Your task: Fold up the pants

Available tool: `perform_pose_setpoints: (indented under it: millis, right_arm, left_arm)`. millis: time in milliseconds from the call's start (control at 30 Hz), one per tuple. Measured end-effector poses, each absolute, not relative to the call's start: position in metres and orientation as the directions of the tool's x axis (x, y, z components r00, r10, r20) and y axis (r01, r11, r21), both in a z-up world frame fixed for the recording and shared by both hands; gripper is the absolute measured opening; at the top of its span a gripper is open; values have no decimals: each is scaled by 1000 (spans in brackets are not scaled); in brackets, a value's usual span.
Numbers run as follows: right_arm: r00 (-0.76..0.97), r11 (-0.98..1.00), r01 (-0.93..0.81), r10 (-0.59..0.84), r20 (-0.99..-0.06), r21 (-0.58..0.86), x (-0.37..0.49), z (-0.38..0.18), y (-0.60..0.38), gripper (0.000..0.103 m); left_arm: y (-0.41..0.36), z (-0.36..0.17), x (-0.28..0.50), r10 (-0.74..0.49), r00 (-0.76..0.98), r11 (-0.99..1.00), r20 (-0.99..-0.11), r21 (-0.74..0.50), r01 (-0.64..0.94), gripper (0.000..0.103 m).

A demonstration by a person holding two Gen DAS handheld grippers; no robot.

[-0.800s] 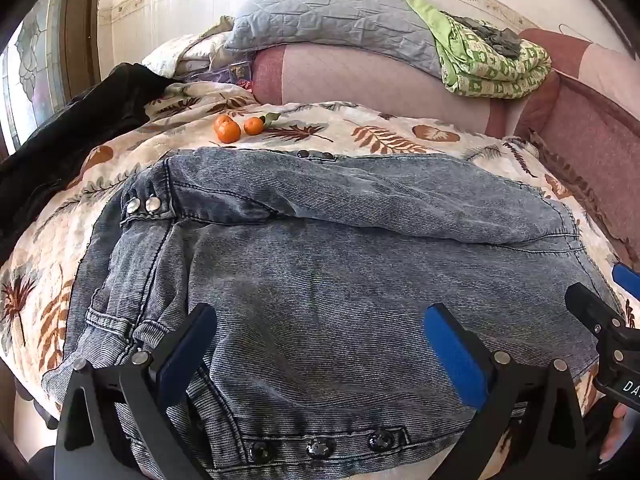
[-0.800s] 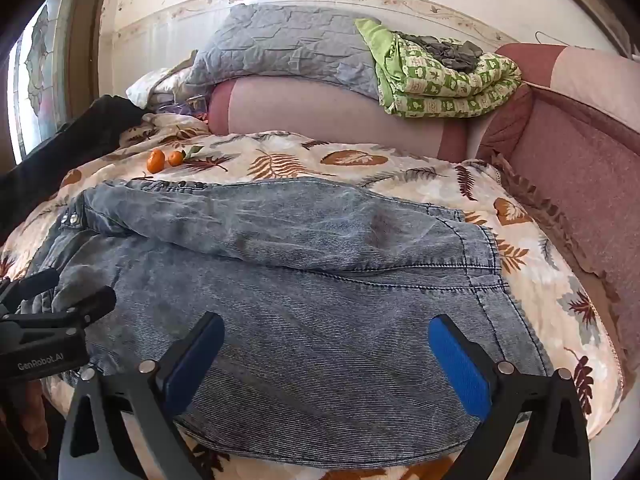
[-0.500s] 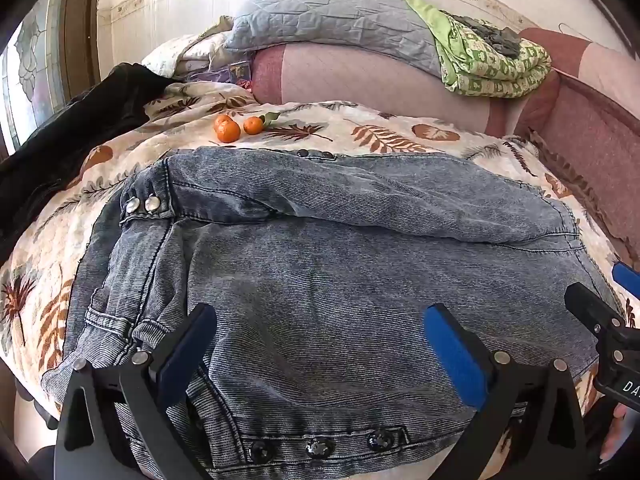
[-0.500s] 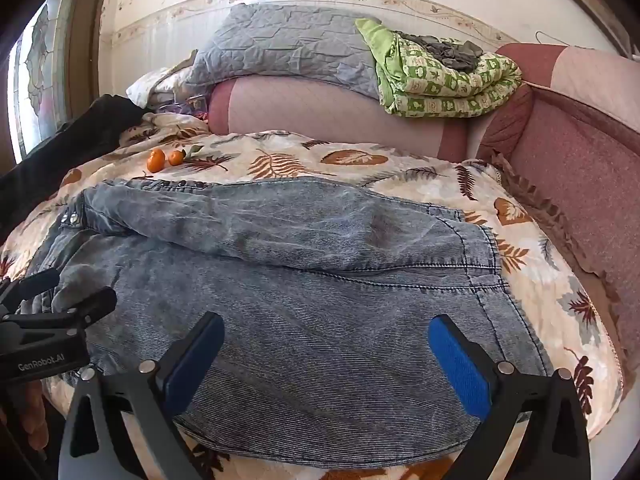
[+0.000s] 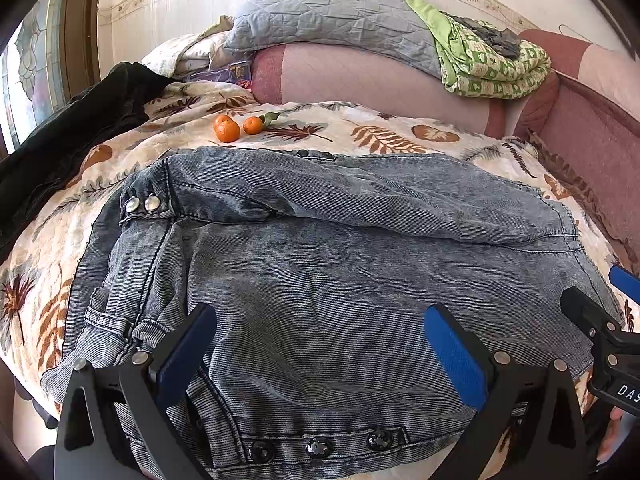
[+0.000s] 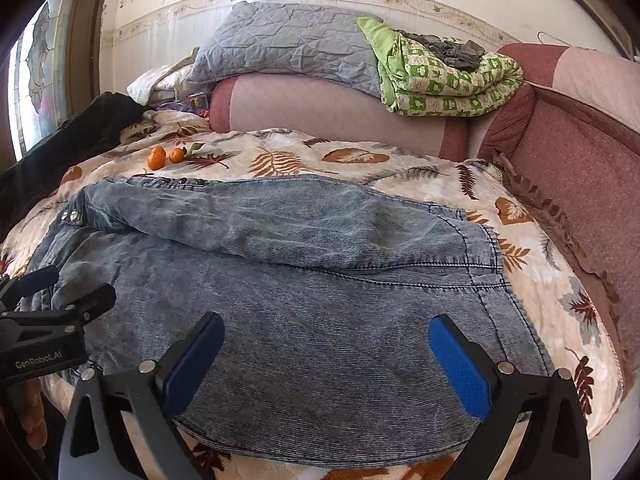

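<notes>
- Left wrist view: you are holding the left gripper (image 5: 320, 344) with its jaws spread wide and nothing between them, hovering over the near edge of the bed.
- The pants (image 5: 332, 280) are lying across the leaf-print bedspread (image 5: 384, 140), one leg folded over the other, waistband buttons (image 5: 318, 448) sitting at the near edge just beneath your gripper.
- Two metal snaps (image 5: 141, 204) are showing toward the pants' left end.
- Right wrist view: you are holding the right gripper (image 6: 326, 354) equally wide apart, gripping nothing, over the pants' (image 6: 312, 300) near right part.
- The hem end (image 6: 486, 252) is pointing toward the bedspread's (image 6: 536, 264) right edge.
- Oranges (image 5: 234, 128) are resting near the far left corner, well apart from the pants.
- A green blanket (image 6: 444, 76) is sitting folded on the pink bolster (image 6: 320, 110) along the far edge.
</notes>
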State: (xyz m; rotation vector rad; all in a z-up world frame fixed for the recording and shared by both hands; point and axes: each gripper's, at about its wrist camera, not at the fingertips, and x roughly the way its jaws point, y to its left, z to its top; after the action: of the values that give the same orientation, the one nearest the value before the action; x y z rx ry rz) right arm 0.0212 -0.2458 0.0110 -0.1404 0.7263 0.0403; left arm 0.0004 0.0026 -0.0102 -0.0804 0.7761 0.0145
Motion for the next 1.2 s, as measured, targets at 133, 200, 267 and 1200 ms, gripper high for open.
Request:
perform_pose_setpoints:
  millis: [133, 200, 267, 1200]
  right_arm:
    - [748, 990, -85, -13, -664, -114, 22, 13, -245, 103]
    - [746, 990, -85, -11, -666, -111, 21, 12, -246, 103]
    - [748, 990, -85, -10, -664, -110, 20, 12, -247, 103]
    - [684, 993, -106, 108, -721, 49, 27, 13, -268, 103]
  left_arm:
    - [3, -10, 0, -17, 713, 997, -701, -67, -43, 103]
    - [3, -10, 0, -16, 714, 997, -700, -67, -43, 103]
    - [3, -10, 0, -16, 714, 997, -700, -66, -43, 103]
    - [2, -18, 2, -127, 628, 991, -768, -125, 48, 103]
